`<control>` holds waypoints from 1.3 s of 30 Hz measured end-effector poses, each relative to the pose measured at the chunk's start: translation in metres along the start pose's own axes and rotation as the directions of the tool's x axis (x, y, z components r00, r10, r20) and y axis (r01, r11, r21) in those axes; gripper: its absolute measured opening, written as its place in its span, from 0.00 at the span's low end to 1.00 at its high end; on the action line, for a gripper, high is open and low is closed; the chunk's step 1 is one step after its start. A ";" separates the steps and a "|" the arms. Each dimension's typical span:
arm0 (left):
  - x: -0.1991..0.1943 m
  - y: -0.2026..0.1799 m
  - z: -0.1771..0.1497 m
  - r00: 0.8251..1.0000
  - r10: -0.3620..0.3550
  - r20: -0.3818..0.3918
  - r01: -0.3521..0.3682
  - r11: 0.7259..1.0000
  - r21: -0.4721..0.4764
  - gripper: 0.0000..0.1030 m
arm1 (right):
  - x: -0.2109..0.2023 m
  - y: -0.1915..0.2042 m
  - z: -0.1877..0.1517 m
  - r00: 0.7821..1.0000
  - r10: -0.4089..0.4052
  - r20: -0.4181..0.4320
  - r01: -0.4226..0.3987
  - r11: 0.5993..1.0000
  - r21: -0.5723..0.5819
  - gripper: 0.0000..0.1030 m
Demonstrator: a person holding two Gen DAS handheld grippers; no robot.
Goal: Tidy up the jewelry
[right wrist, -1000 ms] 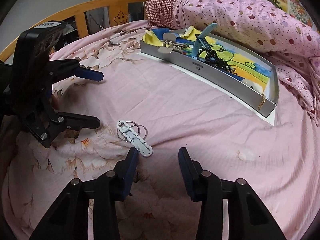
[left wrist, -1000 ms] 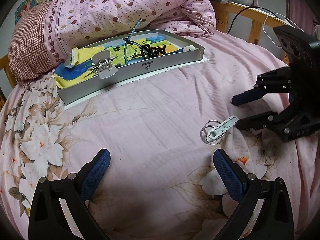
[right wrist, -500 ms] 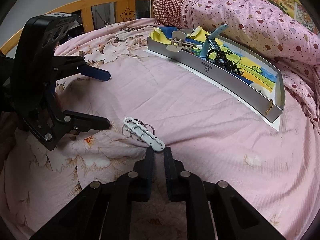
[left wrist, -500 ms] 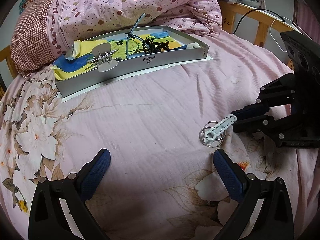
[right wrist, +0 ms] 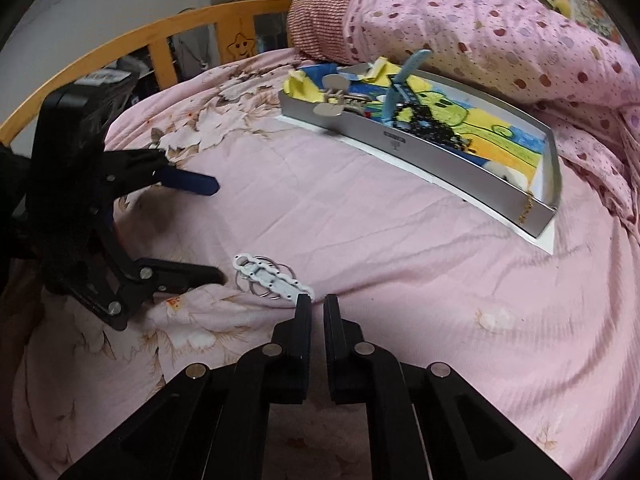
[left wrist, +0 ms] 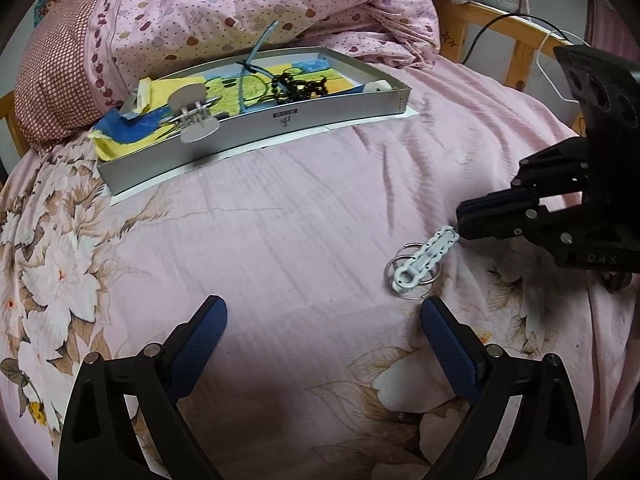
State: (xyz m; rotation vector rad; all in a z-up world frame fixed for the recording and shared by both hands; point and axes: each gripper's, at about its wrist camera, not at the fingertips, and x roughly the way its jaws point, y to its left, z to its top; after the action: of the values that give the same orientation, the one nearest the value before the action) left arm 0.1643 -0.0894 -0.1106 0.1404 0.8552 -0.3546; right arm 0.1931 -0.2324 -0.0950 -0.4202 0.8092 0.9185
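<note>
On the pink bed sheet [left wrist: 280,240], white clip with metal rings [left wrist: 420,264] lies at about 4 o'clock in left wrist view. Right gripper [right wrist: 316,304] jaws have just been closing and now pinch the clip's near end. Left gripper [left wrist: 320,320] jaws spread wide, nothing between, clip just beside the 3 o'clock finger. Silver tray [left wrist: 256,136] at 12 o'clock holds black beads [left wrist: 298,86].

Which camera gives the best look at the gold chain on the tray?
The right wrist view: the gold chain hangs plainly over the tray's near corner. In the left wrist view that corner is far off, and the chain is too small to make out.
</note>
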 end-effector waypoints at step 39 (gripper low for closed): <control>0.017 -0.016 0.021 0.993 -0.119 -0.009 0.119 0.991 0.067 0.43 | 0.005 -0.027 -0.005 0.999 0.004 -0.038 -0.005 1.000 -0.011 0.27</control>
State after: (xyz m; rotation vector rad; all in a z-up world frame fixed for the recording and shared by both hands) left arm 0.1835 -0.1135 -0.1093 0.1531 0.8588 -0.4953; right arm 0.2146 -0.2478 -0.1019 -0.4466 0.8399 0.9217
